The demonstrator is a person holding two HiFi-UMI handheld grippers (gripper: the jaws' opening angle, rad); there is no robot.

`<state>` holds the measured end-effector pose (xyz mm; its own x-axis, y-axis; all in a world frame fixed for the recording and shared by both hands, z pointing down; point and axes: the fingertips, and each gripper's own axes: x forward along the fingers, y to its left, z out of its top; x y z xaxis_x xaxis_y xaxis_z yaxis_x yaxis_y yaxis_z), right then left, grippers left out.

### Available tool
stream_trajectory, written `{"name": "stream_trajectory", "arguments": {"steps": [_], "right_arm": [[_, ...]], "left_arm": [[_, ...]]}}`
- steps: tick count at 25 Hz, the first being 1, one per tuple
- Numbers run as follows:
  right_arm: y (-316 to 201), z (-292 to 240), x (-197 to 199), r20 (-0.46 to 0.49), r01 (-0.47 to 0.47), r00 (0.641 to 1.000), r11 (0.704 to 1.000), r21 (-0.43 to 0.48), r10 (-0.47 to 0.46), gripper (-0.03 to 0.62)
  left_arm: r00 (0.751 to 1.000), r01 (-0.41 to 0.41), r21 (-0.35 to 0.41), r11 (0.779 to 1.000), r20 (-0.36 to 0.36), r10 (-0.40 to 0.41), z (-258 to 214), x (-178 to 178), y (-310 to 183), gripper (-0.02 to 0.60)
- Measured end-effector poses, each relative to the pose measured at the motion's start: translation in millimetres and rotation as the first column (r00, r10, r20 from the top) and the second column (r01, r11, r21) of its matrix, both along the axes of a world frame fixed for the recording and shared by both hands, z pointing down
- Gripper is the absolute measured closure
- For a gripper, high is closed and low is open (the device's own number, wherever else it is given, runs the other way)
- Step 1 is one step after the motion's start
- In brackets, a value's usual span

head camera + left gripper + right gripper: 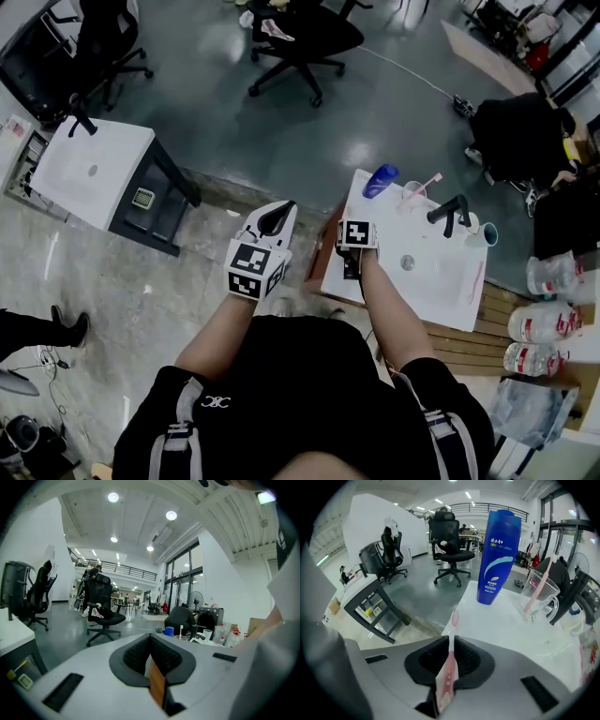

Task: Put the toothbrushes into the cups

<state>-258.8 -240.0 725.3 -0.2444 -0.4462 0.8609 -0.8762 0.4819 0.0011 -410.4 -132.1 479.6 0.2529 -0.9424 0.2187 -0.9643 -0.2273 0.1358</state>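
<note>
My right gripper (451,644) is shut on a pink toothbrush (450,665), whose head (453,618) sticks out past the pads. In the head view this gripper (355,246) points down at the near left edge of the white sink counter (373,286). A clear cup (413,194) (541,595) with a pink toothbrush (538,591) in it stands at the counter's back. A second cup (487,234) stands right of the black tap (450,213). Another pink toothbrush (478,281) lies at the counter's right edge. My left gripper (277,217) (151,660) hangs left of the counter, shut with nothing in it.
A blue shampoo bottle (380,180) (499,555) stands left of the clear cup. Several water bottles (544,323) lie on the wooden shelf at the right. A white-topped cabinet (94,173) stands at the far left, an office chair (300,42) behind.
</note>
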Motion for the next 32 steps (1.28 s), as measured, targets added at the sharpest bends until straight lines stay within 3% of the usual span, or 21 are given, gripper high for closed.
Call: {"name": "stream_trajectory", "arguments": {"steps": [8, 14, 20, 32], "right_arm": [[-2, -38, 7, 0.179, -0.078, 0.982, 0.992, 0.095, 0.060, 0.543], [-5, -100, 15, 0.300, -0.095, 0.954, 0.964, 0.249, 0.016, 0.543], [-9, -171, 40, 0.379, -0.137, 0.924, 0.887, 0.442, -0.045, 0.543], [-4, -266, 157, 0.450, -0.319, 0.893, 0.717, 0.620, 0.009, 0.543]], "left_arm": [[1.000, -0.025, 0.011, 1.000, -0.002, 0.025, -5, 0, -1, 0.569], [0.997, -0.078, 0.019, 0.997, -0.003, 0.078, -9, 22, -11, 0.569], [0.987, -0.158, 0.018, 0.987, 0.002, 0.158, -12, 61, -27, 0.569], [0.944, -0.330, 0.038, 0.943, 0.016, 0.330, -30, 169, -59, 0.569]]}}
